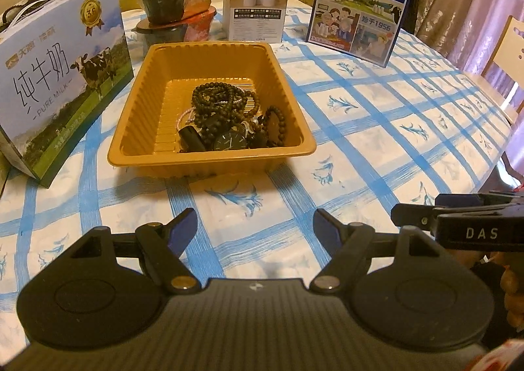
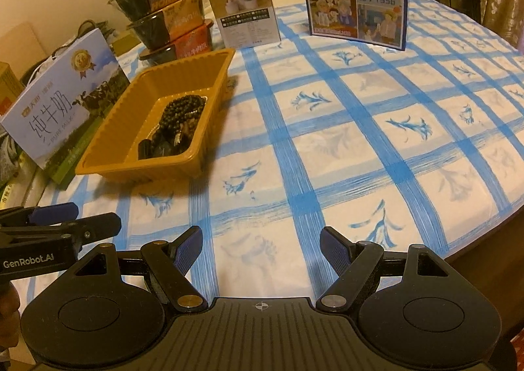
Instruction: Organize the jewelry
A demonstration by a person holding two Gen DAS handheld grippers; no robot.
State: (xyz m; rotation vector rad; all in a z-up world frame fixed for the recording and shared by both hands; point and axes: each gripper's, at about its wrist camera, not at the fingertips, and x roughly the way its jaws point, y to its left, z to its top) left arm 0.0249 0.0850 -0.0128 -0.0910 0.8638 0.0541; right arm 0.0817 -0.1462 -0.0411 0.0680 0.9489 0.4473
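here, one tray (image 1: pixel 209 155), two milk cartons (image 1: pixel 59 76), three stacked bowls (image 1: pixel 170 1), one watch (image 1: pixel 231 140)

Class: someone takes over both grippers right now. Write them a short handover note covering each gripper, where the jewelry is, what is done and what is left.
Left gripper: open, empty, over the tablecloth, short of the tray.
Right gripper: open, empty, beside the left one, over bare cloth; the tray lies ahead to its left.
Jewelry: dark bead strings, a watch and smaller pieces lie tangled in the tray's near right corner.
Done: no jewelry lies outside the tray; nothing is sorted.
Left: pick pieces out of the heap and lay them apart. No separate holder for them is visible.
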